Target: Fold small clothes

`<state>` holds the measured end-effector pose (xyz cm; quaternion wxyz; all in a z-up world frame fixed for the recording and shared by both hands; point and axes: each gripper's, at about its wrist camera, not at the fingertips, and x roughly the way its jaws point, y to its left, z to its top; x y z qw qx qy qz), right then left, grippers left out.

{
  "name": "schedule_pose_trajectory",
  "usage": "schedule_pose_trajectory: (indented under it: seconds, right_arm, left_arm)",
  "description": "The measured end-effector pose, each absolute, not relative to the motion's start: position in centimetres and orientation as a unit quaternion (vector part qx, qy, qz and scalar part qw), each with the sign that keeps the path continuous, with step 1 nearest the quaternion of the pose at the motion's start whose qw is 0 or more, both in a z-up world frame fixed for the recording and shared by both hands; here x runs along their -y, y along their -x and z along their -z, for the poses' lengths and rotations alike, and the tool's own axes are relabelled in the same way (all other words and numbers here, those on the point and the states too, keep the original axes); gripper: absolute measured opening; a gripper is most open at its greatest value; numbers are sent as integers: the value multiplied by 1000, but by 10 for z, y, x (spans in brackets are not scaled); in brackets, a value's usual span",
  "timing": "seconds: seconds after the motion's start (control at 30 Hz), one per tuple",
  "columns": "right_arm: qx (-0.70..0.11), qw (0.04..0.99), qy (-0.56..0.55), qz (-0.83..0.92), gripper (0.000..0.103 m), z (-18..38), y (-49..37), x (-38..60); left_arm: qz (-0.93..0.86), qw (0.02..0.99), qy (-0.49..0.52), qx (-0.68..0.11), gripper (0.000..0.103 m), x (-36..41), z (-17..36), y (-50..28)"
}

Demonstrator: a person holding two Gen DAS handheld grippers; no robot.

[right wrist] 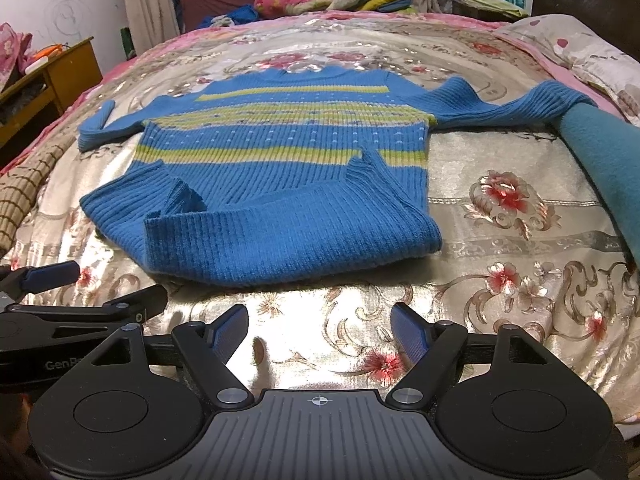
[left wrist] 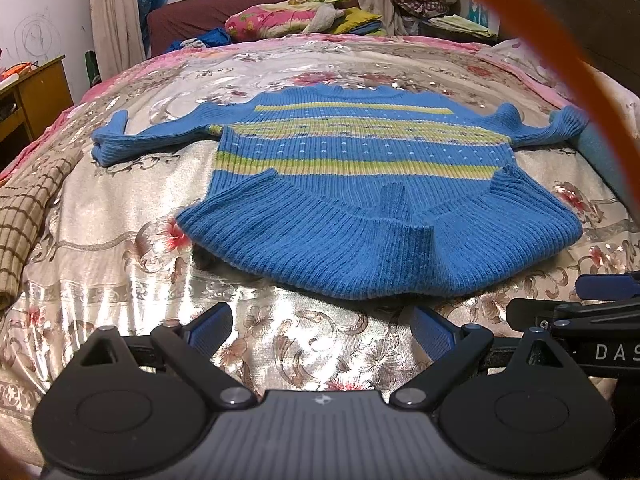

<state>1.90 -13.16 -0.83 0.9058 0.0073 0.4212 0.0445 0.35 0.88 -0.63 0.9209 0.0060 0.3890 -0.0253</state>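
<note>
Left tongs (left wrist: 322,330), right tongs (right wrist: 320,330) spread, empty; striped knit sweater (left wrist: 344,184) at 12 o'clock on bed (left wrist: 120,216). Risk: thick ribbed hem slips, fold skews.

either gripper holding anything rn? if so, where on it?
Nothing held. Left gripper and right gripper are both open, short of the sweater, which lies flat on the bed.
</note>
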Motion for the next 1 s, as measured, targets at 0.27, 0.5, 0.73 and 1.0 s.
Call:
schedule_pose_trajectory:
  seconds: [0.27, 0.5, 0.73, 1.0]
  right_arm:
    - [-410, 910, -7, -52, 77, 0, -28, 136]
    - [-390, 920, -1, -39, 77, -12, -52, 152]
    - [-394, 918, 27, -28, 76, -4, -84, 170]
    - [-411, 910, 34, -48, 67, 8, -108, 180]
  left_arm:
    - [32, 933, -7, -359, 100, -20, -13, -8]
    - [15, 945, -34, -323, 101, -54, -29, -41]
    - [26, 937, -76, -341, 98, -67, -7, -82]
    - [74, 921, -57, -377, 66, -71, 7, -106]
